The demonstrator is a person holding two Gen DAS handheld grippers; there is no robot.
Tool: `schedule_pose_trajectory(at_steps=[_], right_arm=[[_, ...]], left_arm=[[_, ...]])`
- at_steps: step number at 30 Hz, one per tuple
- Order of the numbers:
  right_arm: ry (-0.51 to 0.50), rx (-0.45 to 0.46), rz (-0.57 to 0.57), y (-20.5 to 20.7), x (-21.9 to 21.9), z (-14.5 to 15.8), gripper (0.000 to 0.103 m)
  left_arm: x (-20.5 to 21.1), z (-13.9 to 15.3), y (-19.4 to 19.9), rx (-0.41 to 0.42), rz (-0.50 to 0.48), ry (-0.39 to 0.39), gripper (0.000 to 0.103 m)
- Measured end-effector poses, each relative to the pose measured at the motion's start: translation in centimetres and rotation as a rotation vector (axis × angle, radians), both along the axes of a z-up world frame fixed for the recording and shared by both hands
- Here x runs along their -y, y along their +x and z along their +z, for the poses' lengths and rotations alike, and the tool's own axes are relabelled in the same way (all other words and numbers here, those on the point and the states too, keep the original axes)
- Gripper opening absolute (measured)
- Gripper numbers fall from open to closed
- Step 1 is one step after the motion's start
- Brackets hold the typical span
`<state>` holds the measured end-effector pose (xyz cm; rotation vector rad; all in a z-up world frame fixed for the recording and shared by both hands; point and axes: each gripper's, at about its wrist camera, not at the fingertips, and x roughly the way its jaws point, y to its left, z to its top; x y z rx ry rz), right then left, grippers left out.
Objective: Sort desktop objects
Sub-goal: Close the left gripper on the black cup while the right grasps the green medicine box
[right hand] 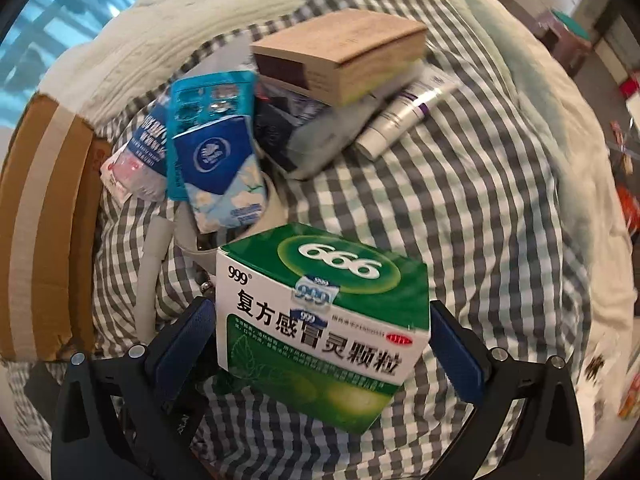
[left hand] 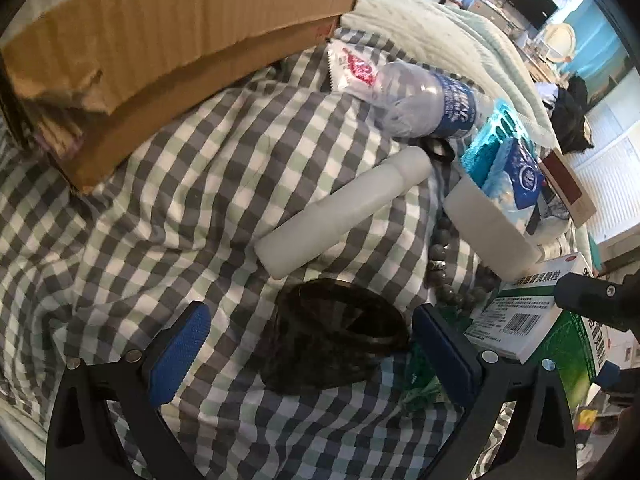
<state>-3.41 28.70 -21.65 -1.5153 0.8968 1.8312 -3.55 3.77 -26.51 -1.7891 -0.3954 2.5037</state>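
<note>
Checkered bedspread (left hand: 160, 200); fingers (right hand: 182, 344) seemingly bracket medicine box (right hand: 320, 320).

Bare checked cloth (left hand: 160, 216) left; clutter (left hand: 500, 184) crowds right.

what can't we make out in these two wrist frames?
- Cardboard box interior: left wrist view shows only its flap and outer wall.
- Dark object between the left gripper fingers: too dark to identify.
- Medicine box: whether the right gripper pads touch it is unclear; the box covers the contact.
- Items under the book: blurred and overlapped.
</note>
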Motion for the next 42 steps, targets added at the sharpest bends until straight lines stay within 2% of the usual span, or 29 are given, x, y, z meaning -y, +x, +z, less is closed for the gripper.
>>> schedule_pose_trajectory(at_steps=[6,7,11,16,18,21,26,30,32,37,42], right_arm=[[-0.043,0.005,-0.073,0.6,-0.3,-0.2,0.103],[-0.053,0.004,-0.086,0.7,-0.4,-0.2,0.103],[-0.053,0.022,-0.092,0.8,-0.1,-0.6,0.102],[-0.050,0.056,-0.076,0.7,0.2,-1.6,0.102],[-0.080,0.073,-0.084,0.9,0.3,-2.5,0.102],[-0.113,0.079,-0.106,1.3,0.3,-3.3,0.103],[-0.046,0.066,-0.063,0.7,-0.4,-1.6,0.098],[0.027,0.054,0.000,-0.1,-0.6,0.4,0.098],[0.038,0.051,0.022,-0.4,-0.5,1.0,0.097],[0.045,0.020,0.063,-1.1,0.4,3.2,0.097],[0.032,-0.020,0.086,-0.8,1.2,4.9,0.097]], left_arm=[[1.3,-0.1,-0.1,0.021,0.036,0.074,0.097],[1.3,0.0,-0.1,0.020,0.035,0.070,0.096],[0.8,-0.1,0.1,0.046,0.002,-0.022,0.077],[1.6,-0.2,0.7,0.049,0.012,-0.001,0.070],[1.7,0.0,0.9,0.050,0.013,-0.003,0.051],[1.9,0.0,1.3,0.055,0.000,0.021,0.031],[1.9,0.6,1.0,0.037,-0.041,0.021,0.023],[2.8,1.3,1.4,0.014,-0.067,0.066,0.014],[3.7,1.8,1.8,-0.005,-0.087,0.100,0.010],[5.0,3.1,2.5,-0.051,-0.130,0.101,0.005],[5.3,3.3,3.1,-0.032,-0.148,0.106,0.005]])
